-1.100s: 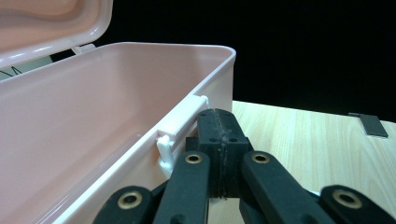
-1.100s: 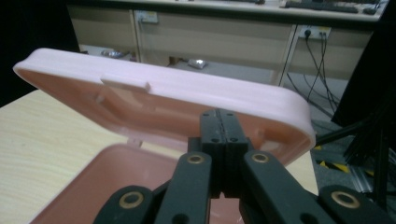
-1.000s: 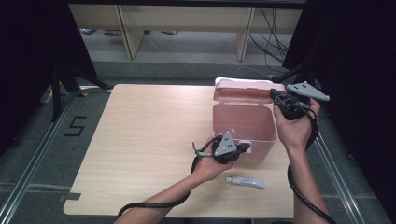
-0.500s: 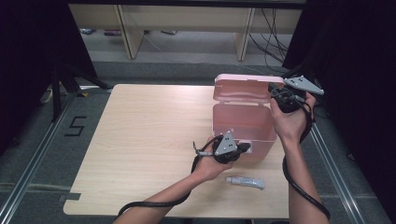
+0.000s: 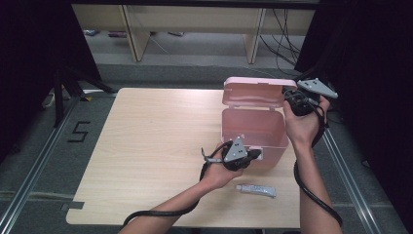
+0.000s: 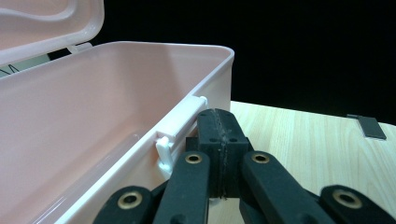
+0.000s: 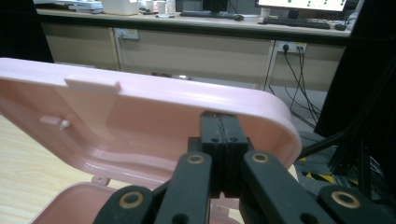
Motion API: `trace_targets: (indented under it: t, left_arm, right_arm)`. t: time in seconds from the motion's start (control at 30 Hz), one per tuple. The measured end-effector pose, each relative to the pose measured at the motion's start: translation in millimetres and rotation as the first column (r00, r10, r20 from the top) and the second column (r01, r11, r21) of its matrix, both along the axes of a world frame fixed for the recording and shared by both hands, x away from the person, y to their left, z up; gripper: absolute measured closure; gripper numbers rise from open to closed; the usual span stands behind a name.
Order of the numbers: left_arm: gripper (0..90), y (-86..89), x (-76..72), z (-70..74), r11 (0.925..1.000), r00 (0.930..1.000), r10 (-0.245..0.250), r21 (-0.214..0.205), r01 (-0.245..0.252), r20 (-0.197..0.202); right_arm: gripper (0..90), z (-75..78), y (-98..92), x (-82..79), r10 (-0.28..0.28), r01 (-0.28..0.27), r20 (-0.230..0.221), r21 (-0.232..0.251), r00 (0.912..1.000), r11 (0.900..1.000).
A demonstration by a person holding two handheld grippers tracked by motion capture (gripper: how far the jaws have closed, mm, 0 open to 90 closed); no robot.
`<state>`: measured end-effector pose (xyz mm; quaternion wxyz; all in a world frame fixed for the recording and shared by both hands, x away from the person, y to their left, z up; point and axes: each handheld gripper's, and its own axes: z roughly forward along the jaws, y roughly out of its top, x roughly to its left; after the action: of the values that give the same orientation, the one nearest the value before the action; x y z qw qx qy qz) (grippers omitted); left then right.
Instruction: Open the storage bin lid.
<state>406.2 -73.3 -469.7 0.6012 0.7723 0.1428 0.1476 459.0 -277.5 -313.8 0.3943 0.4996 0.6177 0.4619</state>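
Both jaw pairs closed, empty: left hand-held gripper (image 5: 257, 154) at pink box (image 5: 253, 127) latch, right hand-held gripper (image 5: 288, 93) against lid (image 5: 258, 91).

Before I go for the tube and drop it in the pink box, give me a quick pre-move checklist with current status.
1. Lid of the pink box raised, opening free: ok.
2. Left gripper empty: ok; jaws shut with nothing between them, beside the box's front latch.
3. Right gripper empty: ok; jaws shut, at the lid's inner side. Whether they touch the lid: cannot tell.
4. Jaws ready to take the tube: not ok; both shut, one must open first.
5. Tube reachable: ok; it lies flat on the table near the front edge, apart from the box.
6. Box interior free: cannot tell; only part of it is visible.
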Motion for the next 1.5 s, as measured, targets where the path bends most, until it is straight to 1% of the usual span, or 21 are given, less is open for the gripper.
trace_targets:
  t: [0.2,0.23,0.27,0.33,0.4,0.5,0.53,0.67,0.7,0.73,0.8,0.87,1.0,1.03,1.07,1.1,1.27,1.33,1.37,1.43,1.5]
  left_arm:
    - [89.7,-0.2,0.5,0.3,1.0000,1.0000,-0.003,0.003,0.003,0.003]
    - [89.7,-0.3,0.3,0.2,1.0000,1.0000,0.001,0.001,-0.001,-0.001]
    - [89.7,-0.3,0.4,0.3,1.0000,1.0000,0.000,0.001,0.000,-0.001]
    - [89.7,-0.3,0.4,0.3,1.0000,1.0000,0.001,0.000,-0.001,-0.003]
    - [89.7,-0.4,0.4,0.3,1.0000,1.0000,0.000,0.002,0.000,-0.001]
    - [89.7,-0.5,0.5,0.3,1.0000,1.0000,-0.001,0.001,0.001,-0.002]
    - [89.7,-0.5,0.8,0.4,1.0000,1.0000,-0.005,0.001,0.005,0.001]
    - [89.6,-0.6,0.9,0.5,1.0000,1.0000,-0.004,0.001,0.004,-0.001]
    - [89.6,-0.6,0.8,0.5,1.0000,1.0000,-0.004,0.000,0.004,-0.002]
    - [89.7,-0.6,0.9,0.5,1.0000,1.0000,-0.003,-0.001,0.003,-0.006]
    - [89.6,-0.6,0.8,0.5,1.0000,1.0000,-0.003,-0.001,0.003,-0.006]
    - [89.7,-0.8,1.0,0.4,1.0000,1.0000,-0.005,-0.001,0.005,-0.004]
    - [89.7,-0.4,1.6,0.6,1.0000,1.0000,0.000,0.009,0.000,-0.005]
    - [89.6,-0.5,1.5,0.6,1.0000,1.0000,0.001,0.008,-0.001,-0.005]
    - [89.6,-0.7,1.5,0.5,1.0000,1.0000,0.001,0.007,-0.001,-0.005]
    - [89.6,-0.8,1.5,0.4,1.0000,1.0000,0.002,0.007,-0.002,-0.004]
    - [89.6,-1.3,1.8,0.1,1.0000,1.0000,0.000,0.002,0.000,-0.004]
    - [89.6,-1.1,1.9,0.0,1.0000,1.0000,0.000,0.000,0.000,-0.006]
    - [89.6,-1.1,2.0,0.2,1.0000,1.0000,-0.001,0.002,0.001,-0.005]
    - [89.7,-1.5,2.5,0.4,0.9999,0.9999,-0.009,-0.006,0.009,-0.008]
    - [89.6,-1.5,2.6,0.2,0.9999,0.9999,-0.010,-0.005,0.010,-0.006]
  right_arm:
    - [90.0,-1.0,-0.3,3.8,-0.012,0.012,-0.002,0.004,0.9999,0.9999]
    - [90.0,-1.9,0.0,5.8,-0.008,0.008,0.010,0.005,0.9999,1.0000]
    - [90.0,-2.1,0.4,5.9,-0.020,0.020,0.006,0.006,0.9998,0.9998]
    - [90.0,-2.7,-0.1,9.1,-0.014,0.014,0.018,-0.003,0.9998,0.9999]
    - [90.0,-3.4,1.6,9.8,-0.028,0.028,0.012,0.013,0.9995,0.9995]
    - [90.0,-4.6,1.1,13.8,-0.026,0.026,0.021,0.001,0.9994,0.9997]
    - [90.0,-4.8,1.6,14.4,-0.029,0.029,0.018,0.007,0.9994,0.9996]
    - [90.0,-5.6,0.4,18.4,-0.032,0.033,0.025,-0.014,0.9992,0.9994]
    - [90.0,-6.0,0.7,19.0,-0.033,0.033,0.022,-0.011,0.9992,0.9994]
    - [90.0,-6.8,2.3,19.6,-0.040,0.040,0.022,0.006,0.9989,0.9992]
    - [90.0,-6.9,1.8,21.6,-0.041,0.042,0.029,-0.010,0.9987,0.9991]
    - [90.0,-6.7,2.8,22.5,-0.049,0.049,0.024,0.002,0.9985,0.9988]
    - [90.0,-6.2,2.2,27.2,-0.048,0.048,0.024,-0.005,0.9985,0.9988]
    - [90.0,-6.5,1.6,28.8,-0.046,0.046,0.034,-0.010,0.9984,0.9989]
    - [90.0,-6.4,1.3,29.3,-0.046,0.046,0.028,-0.015,0.9985,0.9988]
    - [90.0,-6.7,2.6,30.1,-0.054,0.054,0.025,0.003,0.9982,0.9986]
    - [90.0,-9.5,1.1,35.4,-0.054,0.054,0.026,-0.013,0.9982,0.9984]
    - [90.0,-10.3,1.3,36.4,-0.056,0.056,0.014,-0.009,0.9983,0.9984]
    - [90.0,-10.7,0.5,38.1,-0.051,0.052,0.018,-0.020,0.9985,0.9985]
    - [90.0,-11.5,0.5,39.7,-0.056,0.057,0.017,-0.019,0.9983,0.9982]
    - [90.0,-12.2,1.5,41.8,-0.059,0.059,0.012,-0.003,0.9982,0.9982]
